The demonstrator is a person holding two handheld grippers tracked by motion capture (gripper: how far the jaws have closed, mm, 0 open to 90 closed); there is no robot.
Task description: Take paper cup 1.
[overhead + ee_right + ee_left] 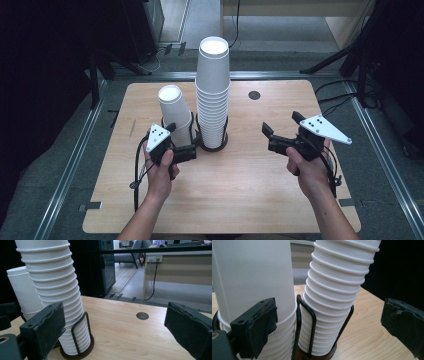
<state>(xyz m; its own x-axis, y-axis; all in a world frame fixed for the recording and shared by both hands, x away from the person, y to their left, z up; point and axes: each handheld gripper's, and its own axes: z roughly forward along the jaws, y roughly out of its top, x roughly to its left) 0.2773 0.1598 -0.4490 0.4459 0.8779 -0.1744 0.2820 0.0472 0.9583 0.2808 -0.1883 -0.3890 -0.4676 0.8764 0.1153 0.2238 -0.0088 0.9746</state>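
Bare forearms entering from the bottom edge of the high view, each hand wrapped round a black gripper body topped by a grey three-cornered plate. Left gripper [181, 141] pushed up against the short stack of paper cups [176, 114]; jaws spread wide, worn rubbery pads frayed at the edges, one pad just beside the short stack's lower rims, whether touching it or not unclear, nothing pinched. Right gripper [284, 131] held well apart to the right, above bare wood, jaws gaping, chunky matte pads with nothing between them. Beyond the left gripper, two stacks of white paper cups, upside down, smooth-walled at the top, ribbed below by nested rolled rims. Short stack just beside the tall stack [213, 95], both near the middle of the table. Tall stack leaning slightly, seated in a holder [307, 327] of thin black bent wire on a round dark base. Pale wood-grain table [240, 190], rounded corners, with a dark round cable hole [254, 95] toward the far edge. Grey floor and metal rails past it.
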